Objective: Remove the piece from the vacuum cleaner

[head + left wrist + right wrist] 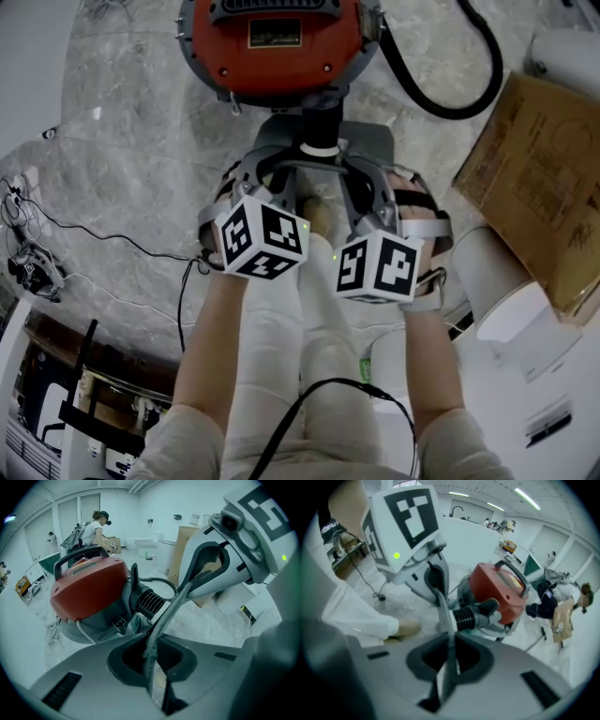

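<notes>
The red vacuum cleaner [272, 47] is seen at 12 o'clock in the head view, standing on the marble floor [122, 141]. Its ribbed hose connector [320, 127] is still plugged into the front of the body, and the black hose [441, 84] loops away toward 2 o'clock. The connector is judged to be the piece to be removed.

The left gripper [176, 603] and the right gripper [444, 611] are held at 6 o'clock of the connector, with their tips brought close together just beside it. The jaws of both are closed together, and nothing is seen clamped between them.

The step in hand is judged to be the approach, since no grip has yet been taken. For the next move, one pair of jaws would need to be opened and set around the connector. It would then be pulled straight out toward 6 o'clock.
</notes>
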Demonstrator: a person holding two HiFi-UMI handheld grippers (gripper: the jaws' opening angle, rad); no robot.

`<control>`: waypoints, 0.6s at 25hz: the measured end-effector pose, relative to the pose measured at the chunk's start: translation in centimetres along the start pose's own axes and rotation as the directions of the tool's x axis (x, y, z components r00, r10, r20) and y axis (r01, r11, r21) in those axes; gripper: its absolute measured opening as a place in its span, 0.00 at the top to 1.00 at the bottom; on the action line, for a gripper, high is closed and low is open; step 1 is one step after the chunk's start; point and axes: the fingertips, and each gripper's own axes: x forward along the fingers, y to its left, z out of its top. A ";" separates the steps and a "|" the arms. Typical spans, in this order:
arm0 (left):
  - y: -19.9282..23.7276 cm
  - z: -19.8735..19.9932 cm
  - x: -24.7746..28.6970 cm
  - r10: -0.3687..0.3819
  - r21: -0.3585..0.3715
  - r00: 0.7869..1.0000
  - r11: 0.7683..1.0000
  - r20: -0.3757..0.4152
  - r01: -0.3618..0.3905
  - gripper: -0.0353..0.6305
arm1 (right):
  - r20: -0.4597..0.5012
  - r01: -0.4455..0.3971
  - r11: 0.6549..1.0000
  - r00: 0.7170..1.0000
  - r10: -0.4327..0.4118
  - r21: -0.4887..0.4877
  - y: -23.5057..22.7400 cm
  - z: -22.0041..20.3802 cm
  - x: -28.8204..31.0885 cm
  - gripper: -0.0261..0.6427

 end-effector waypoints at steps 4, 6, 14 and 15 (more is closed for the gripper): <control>-0.5 -0.4 0.8 -0.011 -0.009 1.000 1.000 -0.008 0.011 0.90 | 0.006 0.012 1.000 1.000 -0.012 -0.004 0.1 -0.2 0.2 0.91; -0.5 -0.3 0.7 -0.012 -0.015 1.000 1.000 -0.002 0.012 0.90 | 0.005 0.005 1.000 1.000 -0.005 0.003 0.0 -0.2 0.2 0.91; -1.3 1.7 -1.7 0.006 0.060 1.000 0.998 0.013 -0.007 0.90 | 0.039 -0.044 0.977 0.999 0.036 0.208 -0.3 -2.7 1.9 0.92; -1.4 1.9 -1.8 0.008 0.068 1.000 0.998 0.016 -0.009 0.90 | 0.040 -0.052 0.974 0.998 0.044 0.222 -0.2 -2.9 2.1 0.92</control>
